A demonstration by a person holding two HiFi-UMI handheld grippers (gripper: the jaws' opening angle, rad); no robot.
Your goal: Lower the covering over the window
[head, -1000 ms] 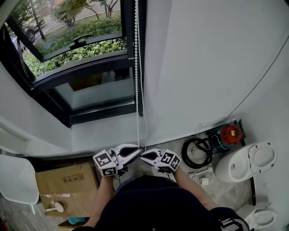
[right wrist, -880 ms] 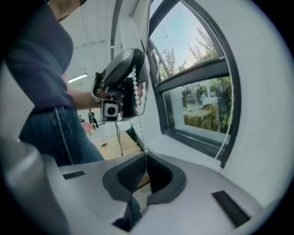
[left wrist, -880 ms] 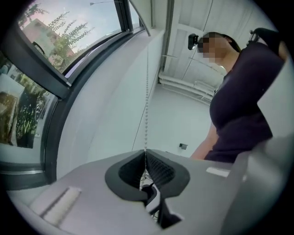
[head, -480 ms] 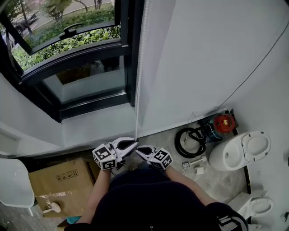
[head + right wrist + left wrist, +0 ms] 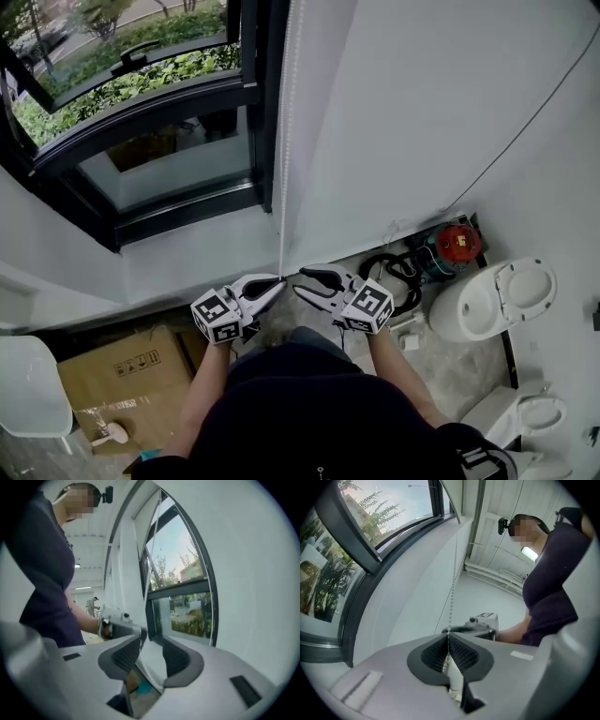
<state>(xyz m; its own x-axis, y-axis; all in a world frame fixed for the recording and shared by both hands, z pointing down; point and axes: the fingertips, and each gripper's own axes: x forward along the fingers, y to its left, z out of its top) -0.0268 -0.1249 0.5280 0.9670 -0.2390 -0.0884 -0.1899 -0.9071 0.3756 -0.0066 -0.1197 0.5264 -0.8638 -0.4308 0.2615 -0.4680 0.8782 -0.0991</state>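
Head view: window (image 5: 159,155) glass bare, no covering seen over it. Lowering judged barely begun, nearly whole drop left. Bead chain (image 5: 284,169) hangs straight along window's right edge, down to left gripper (image 5: 277,279), whose jaws are pinched tight on chain. Left gripper view agrees: beads run up from between closed jaws. Right gripper (image 5: 298,281) sits just beside chain at same height, jaws apart, nothing between them; not seen touching chain.
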